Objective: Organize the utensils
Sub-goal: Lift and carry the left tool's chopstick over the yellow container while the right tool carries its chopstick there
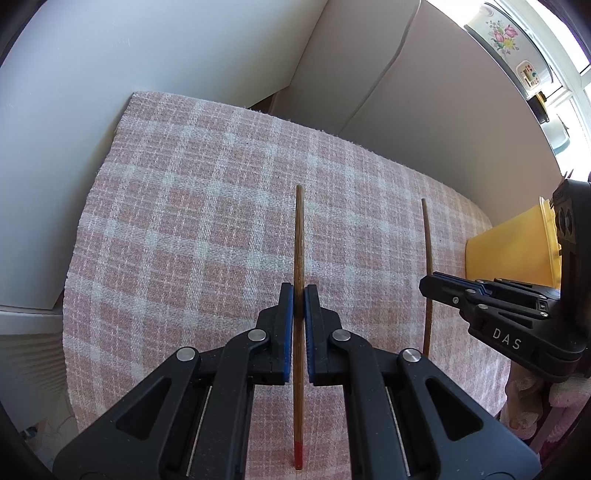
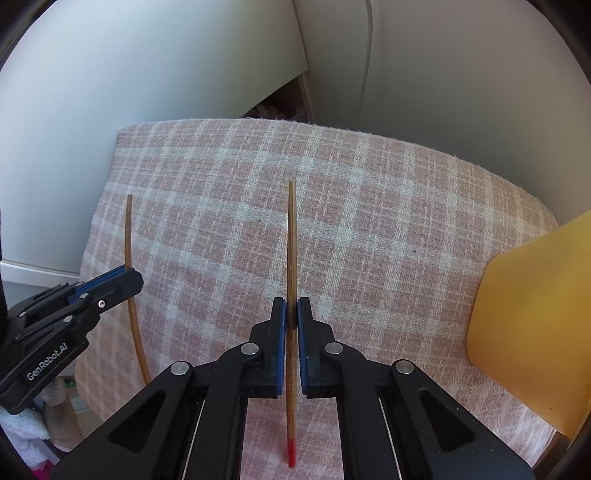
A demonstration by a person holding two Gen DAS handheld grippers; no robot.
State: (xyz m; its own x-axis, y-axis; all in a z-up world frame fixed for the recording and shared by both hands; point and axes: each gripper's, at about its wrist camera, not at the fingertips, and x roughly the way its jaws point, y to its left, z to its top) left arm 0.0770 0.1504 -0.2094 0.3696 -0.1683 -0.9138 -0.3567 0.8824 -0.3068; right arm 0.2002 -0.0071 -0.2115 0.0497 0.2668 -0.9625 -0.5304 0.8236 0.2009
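Note:
My left gripper [image 1: 299, 291] is shut on a brown wooden chopstick [image 1: 299, 240] with a red end, held above the pink checked cloth [image 1: 184, 221]. My right gripper [image 2: 291, 306] is shut on a second, matching chopstick [image 2: 291, 240] with a red end. The two chopsticks point the same way, side by side and apart. In the left wrist view the right gripper [image 1: 428, 286] and its chopstick [image 1: 428, 236] show at the right. In the right wrist view the left gripper [image 2: 129, 277] and its chopstick [image 2: 130, 229] show at the left.
A yellow plastic container [image 2: 532, 332] stands at the cloth's right edge; it also shows in the left wrist view [image 1: 513, 247]. White cabinet panels [image 2: 147, 74] rise behind the cloth. A flowered appliance [image 1: 506, 33] sits at the far upper right.

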